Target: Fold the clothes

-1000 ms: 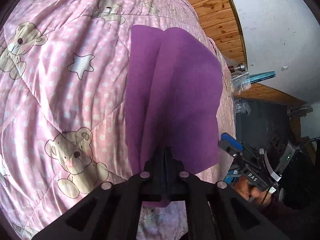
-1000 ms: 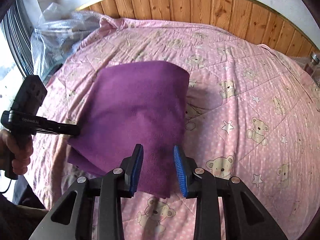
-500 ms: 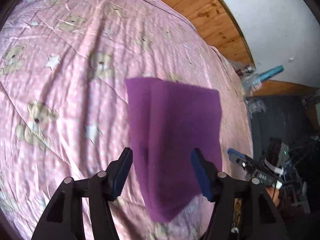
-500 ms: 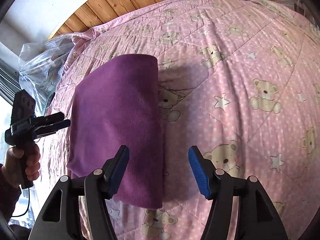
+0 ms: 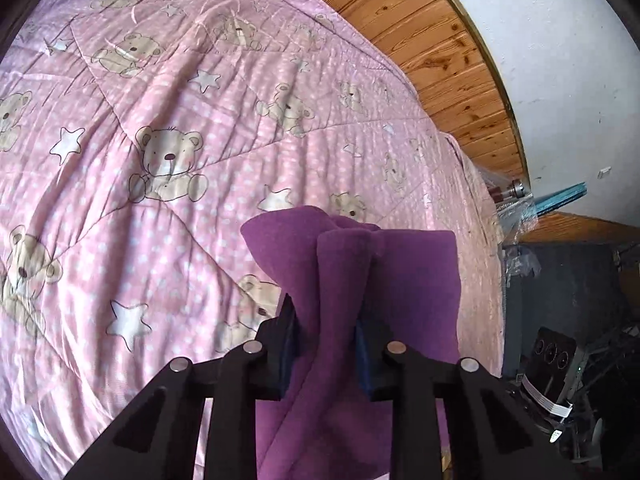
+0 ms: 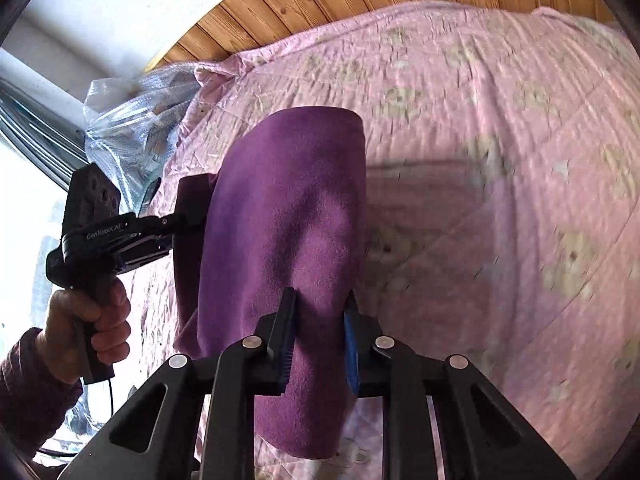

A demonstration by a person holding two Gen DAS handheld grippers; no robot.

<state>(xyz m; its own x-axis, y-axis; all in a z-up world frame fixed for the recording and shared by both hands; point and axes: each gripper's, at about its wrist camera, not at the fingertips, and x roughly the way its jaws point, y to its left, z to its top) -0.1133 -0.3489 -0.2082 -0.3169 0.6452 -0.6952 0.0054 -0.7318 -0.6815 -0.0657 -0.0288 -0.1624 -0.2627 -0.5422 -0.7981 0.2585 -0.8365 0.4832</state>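
A purple fleece cloth (image 5: 404,280) hangs off the pink teddy-bear quilt (image 5: 168,208), bunched into thick folds. My left gripper (image 5: 326,344) is shut on one bunched fold of it. In the right wrist view the cloth (image 6: 288,208) is lifted above the quilt (image 6: 500,160) and throws a shadow on it. My right gripper (image 6: 318,340) is shut on its near lower edge. The left gripper (image 6: 182,218) holds the cloth's left side, with a person's hand (image 6: 92,320) on its handle. The cloth hides the left fingertips in that view.
A crinkled clear plastic bag (image 6: 132,120) lies at the bed's far left corner by a bright window. Wood panelling (image 5: 440,60) runs behind the bed. Wrapped items (image 5: 516,200) and dark equipment (image 5: 560,340) stand off the bed's right side.
Half a second ago both grippers stood open over the cloth lying on the quilt. Now both have closed on it and raised it off the bed.
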